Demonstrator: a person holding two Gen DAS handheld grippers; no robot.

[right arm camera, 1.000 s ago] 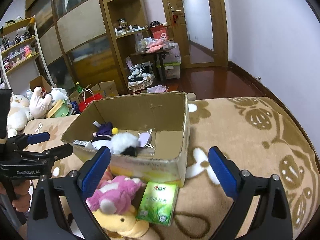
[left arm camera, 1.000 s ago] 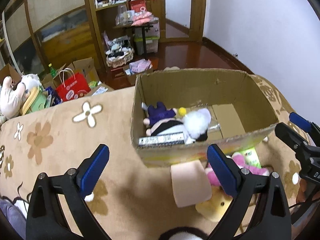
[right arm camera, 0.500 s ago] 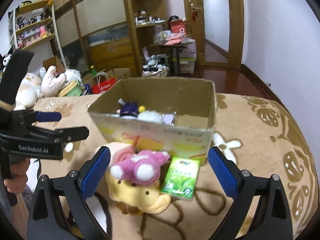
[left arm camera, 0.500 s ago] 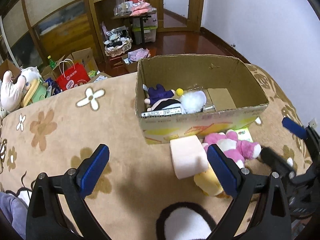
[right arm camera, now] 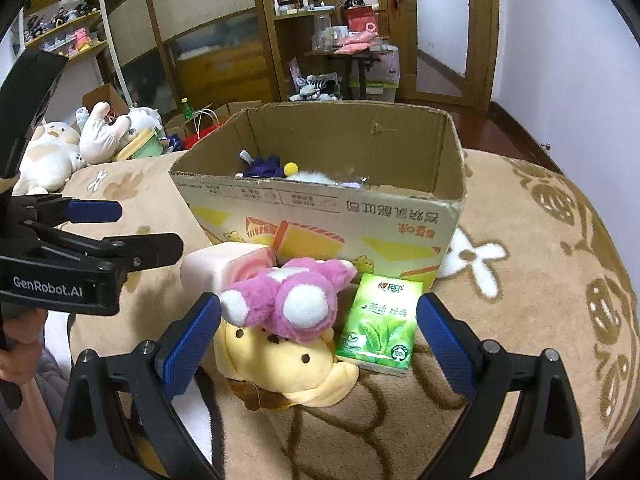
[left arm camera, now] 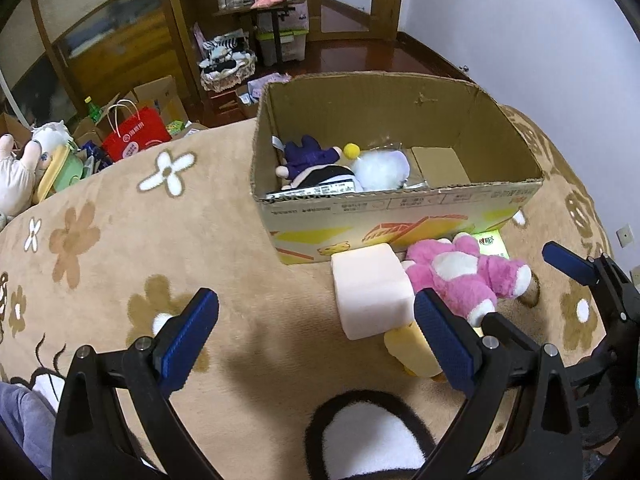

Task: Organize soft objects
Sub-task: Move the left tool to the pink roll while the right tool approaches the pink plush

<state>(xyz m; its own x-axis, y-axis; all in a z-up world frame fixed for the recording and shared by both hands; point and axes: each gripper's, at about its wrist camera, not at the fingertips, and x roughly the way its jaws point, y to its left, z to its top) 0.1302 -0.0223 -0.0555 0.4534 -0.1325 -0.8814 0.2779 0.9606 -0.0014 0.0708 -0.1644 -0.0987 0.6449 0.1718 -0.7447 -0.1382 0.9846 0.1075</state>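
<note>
Two grippers, both spread wide and holding nothing: your left gripper (left arm camera: 316,334) hangs over the tan flowered blanket (left arm camera: 120,216), its blue pads (left arm camera: 188,336) well apart, and your right gripper (right arm camera: 318,338) is just as released, its fingers flanking the little heap of soft things in front of you. That heap sits right against the near wall of the cardboard box (right arm camera: 320,216): a pink plush (right arm camera: 288,296) lies on top of a yellow plush (right arm camera: 288,368), a pale pink foam block (left arm camera: 372,292) is just beside them on your left, touching the box, and a green tissue pack (right arm camera: 380,324) leans against the box on your right. From the left wrist you can see the pink plush (left arm camera: 464,276) partly behind your right-hand pad. Inside the box, at its left end, a purple and black doll (left arm camera: 312,164) lies next to a fluffy white plush (left arm camera: 380,168), with a small yellow pompom (left arm camera: 351,151) between them; the right end shows bare cardboard floor. Off the blanket's far edge on your left, white stuffed animals (right arm camera: 96,136) and a red paper bag (left arm camera: 136,136) sit on the floor.
</note>
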